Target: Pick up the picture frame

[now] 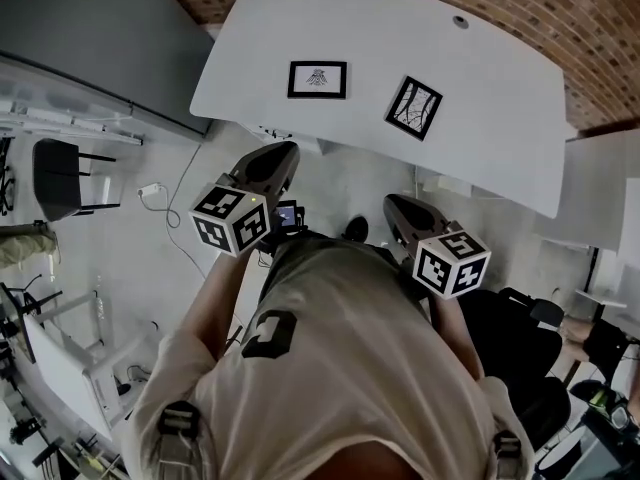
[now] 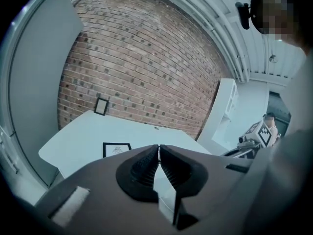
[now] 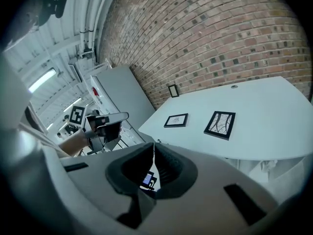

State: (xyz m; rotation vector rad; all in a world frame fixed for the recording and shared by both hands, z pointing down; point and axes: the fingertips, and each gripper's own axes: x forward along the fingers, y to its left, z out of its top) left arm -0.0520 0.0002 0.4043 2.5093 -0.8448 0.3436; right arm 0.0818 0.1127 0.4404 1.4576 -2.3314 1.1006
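Two black picture frames lie flat on the white table (image 1: 500,88): one straight (image 1: 317,79), one turned at an angle (image 1: 414,107). The right gripper view shows them too, the straight frame (image 3: 176,120) and the angled frame (image 3: 220,124). Only the straight frame (image 2: 116,149) shows in the left gripper view. Both grippers hang short of the table's near edge, over the floor, holding nothing. My left gripper (image 1: 283,155) is shut, jaws meeting (image 2: 158,147). My right gripper (image 1: 394,206) is shut as well (image 3: 154,145).
A third small frame (image 3: 173,90) leans on the brick wall at the table's far edge. A grey cabinet (image 1: 90,38) stands left of the table, a white cabinet (image 1: 600,188) to the right. A black chair (image 1: 55,178) and cables sit on the floor at left.
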